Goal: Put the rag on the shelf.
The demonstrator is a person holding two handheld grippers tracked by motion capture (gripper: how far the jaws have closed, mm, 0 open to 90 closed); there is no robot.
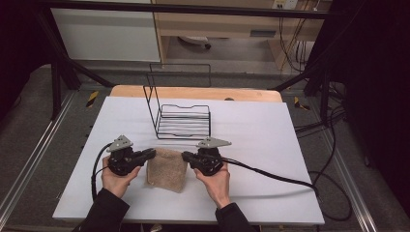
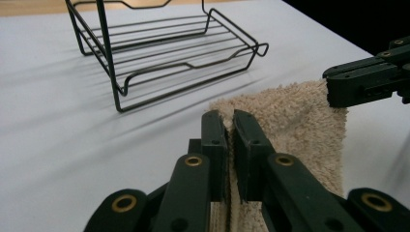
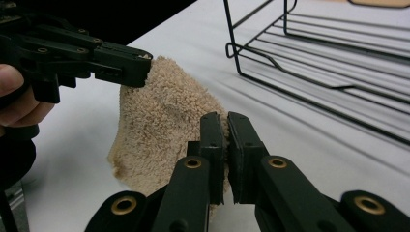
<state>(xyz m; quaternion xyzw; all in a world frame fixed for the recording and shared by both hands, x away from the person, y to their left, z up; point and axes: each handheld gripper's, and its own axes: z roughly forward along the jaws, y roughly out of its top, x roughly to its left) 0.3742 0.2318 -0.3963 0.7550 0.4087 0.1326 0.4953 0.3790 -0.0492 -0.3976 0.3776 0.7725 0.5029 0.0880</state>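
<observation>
A beige terry towel (image 1: 167, 170) is folded into a small rectangle, its lower end resting on the white table. My left gripper (image 1: 153, 154) is shut on the towel's upper left corner, and my right gripper (image 1: 184, 156) is shut on its upper right corner. In the left gripper view the jaws (image 2: 229, 123) pinch the towel (image 2: 295, 116) along its edge, with the other gripper (image 2: 333, 92) at the far corner. In the right gripper view the jaws (image 3: 226, 121) close on the towel (image 3: 164, 121), which sags between them and the left gripper (image 3: 142, 67).
A black wire rack (image 1: 183, 121) with a tall back frame stands just beyond the towel, mid-table. It is also close ahead in both gripper views (image 2: 169, 48) (image 3: 329, 53). A black cable (image 1: 270, 176) trails right across the white tabletop (image 1: 270, 135).
</observation>
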